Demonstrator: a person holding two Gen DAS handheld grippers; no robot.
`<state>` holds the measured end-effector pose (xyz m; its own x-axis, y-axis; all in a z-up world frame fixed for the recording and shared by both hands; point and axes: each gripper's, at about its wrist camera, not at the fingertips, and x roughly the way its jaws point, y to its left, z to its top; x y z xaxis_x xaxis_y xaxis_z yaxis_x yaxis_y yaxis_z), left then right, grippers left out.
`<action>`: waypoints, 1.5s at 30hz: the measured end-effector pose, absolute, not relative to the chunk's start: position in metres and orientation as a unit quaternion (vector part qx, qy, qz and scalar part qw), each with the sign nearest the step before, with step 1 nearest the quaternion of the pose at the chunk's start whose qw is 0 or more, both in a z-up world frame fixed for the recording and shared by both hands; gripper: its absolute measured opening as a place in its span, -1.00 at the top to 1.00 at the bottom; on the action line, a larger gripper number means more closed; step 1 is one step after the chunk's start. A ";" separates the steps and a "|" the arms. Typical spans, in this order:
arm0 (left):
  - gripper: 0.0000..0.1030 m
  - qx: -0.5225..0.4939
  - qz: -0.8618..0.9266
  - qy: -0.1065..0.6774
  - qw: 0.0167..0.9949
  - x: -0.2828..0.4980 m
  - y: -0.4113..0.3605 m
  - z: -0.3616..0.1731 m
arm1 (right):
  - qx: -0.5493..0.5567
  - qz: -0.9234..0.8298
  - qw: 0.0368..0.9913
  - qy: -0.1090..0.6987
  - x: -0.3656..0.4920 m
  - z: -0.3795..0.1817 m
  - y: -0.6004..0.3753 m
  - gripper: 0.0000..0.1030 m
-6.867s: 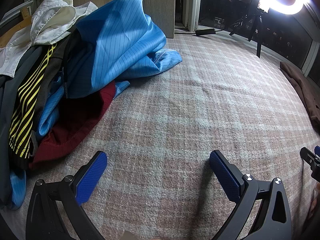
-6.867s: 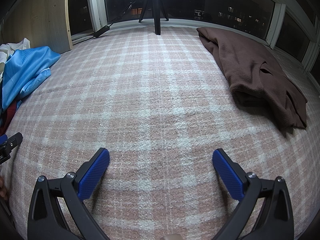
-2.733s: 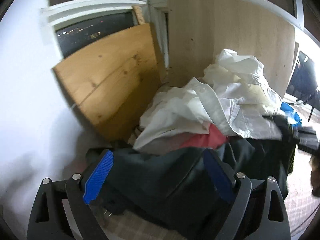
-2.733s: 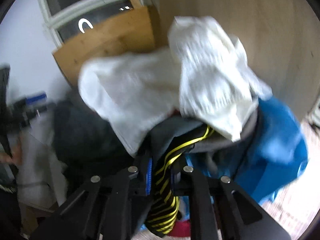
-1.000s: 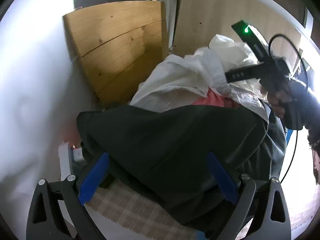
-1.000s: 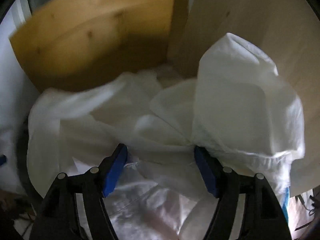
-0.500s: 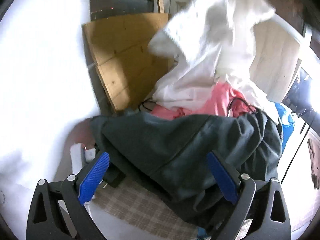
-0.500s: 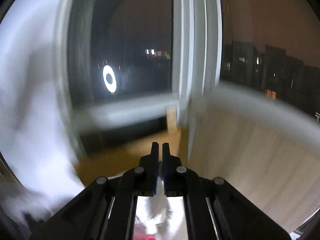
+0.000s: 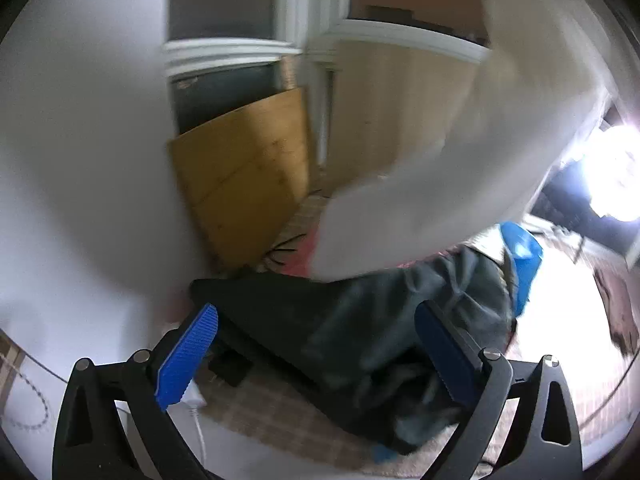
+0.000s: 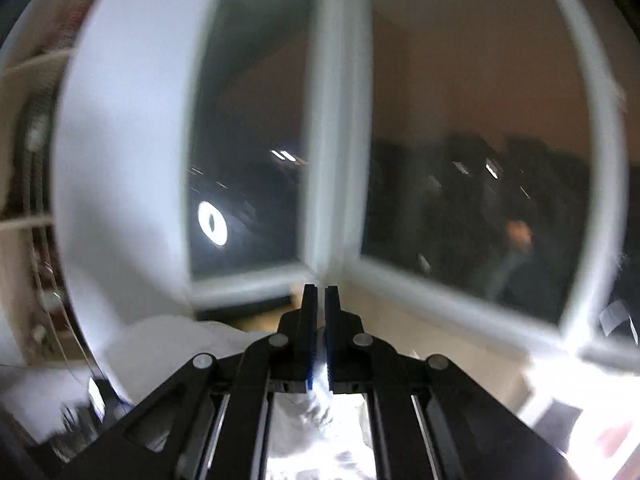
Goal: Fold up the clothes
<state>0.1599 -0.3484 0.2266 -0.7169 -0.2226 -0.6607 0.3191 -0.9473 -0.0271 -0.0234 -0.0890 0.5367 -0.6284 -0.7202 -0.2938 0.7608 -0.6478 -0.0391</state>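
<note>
Change: since half a second ago the white garment [image 9: 460, 184] has swung higher and across the left wrist view, now a blurred sheet from 12 to 4 o'clock; the right wrist camera has tilted further up toward the window [image 10: 256, 184]
Left gripper [image 9: 316, 354]: blue-padded fingers spread wide, nothing between them, hovering over the pile at 6 o'clock
Right gripper [image 10: 319, 336]: jaws pinched together on white cloth, which hangs below them at 6 o'clock
Dark green garment [image 9: 360, 320]: nearest, draped over the pile's front edge at 5 o'clock; plaid cover [image 9: 272, 412] beneath it
Blue garment [image 9: 522, 256]: behind the dark one, at 3 o'clock
Wooden board [image 9: 244, 184]: farther back, leaning on the wall at 10 o'clock
Ring light [image 9: 616, 176]: far right, glaring; its reflection sits in the window at 9 o'clock
</note>
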 end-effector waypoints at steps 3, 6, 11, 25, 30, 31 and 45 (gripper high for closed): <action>-0.95 0.362 -0.924 0.038 0.117 0.152 -0.321 0.225 | 0.266 -0.910 0.295 0.116 -0.065 0.435 -0.047 0.37; -0.95 0.385 -0.920 0.005 0.079 0.132 -0.293 0.220 | 0.369 -0.904 0.203 0.080 -0.086 0.338 0.011 0.37; -0.95 0.410 -0.911 -0.046 0.014 0.089 -0.248 0.210 | 0.456 -0.876 0.155 -0.038 -0.069 0.215 0.093 0.16; -0.95 0.474 -0.866 -0.117 -0.110 -0.010 -0.137 0.174 | 0.503 -0.853 0.104 -0.089 -0.058 0.079 0.132 -0.06; -0.95 0.494 -0.859 -0.090 -0.099 0.009 -0.146 0.159 | 0.545 -0.820 0.142 -0.097 -0.108 0.048 0.120 -0.12; -0.95 0.498 -0.858 -0.084 -0.094 0.012 -0.149 0.155 | 0.556 -0.811 0.155 -0.097 -0.114 0.041 0.117 0.00; -0.78 0.503 -0.850 0.072 -0.135 -0.005 -0.132 0.124 | 0.490 -0.797 0.262 -0.235 0.015 0.143 0.201 0.83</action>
<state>-0.0054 -0.1319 0.1244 -0.4566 0.3024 -0.8367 -0.1569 -0.9531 -0.2588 0.0152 0.2014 0.1433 -0.3828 -0.6480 -0.6584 0.1866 -0.7523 0.6319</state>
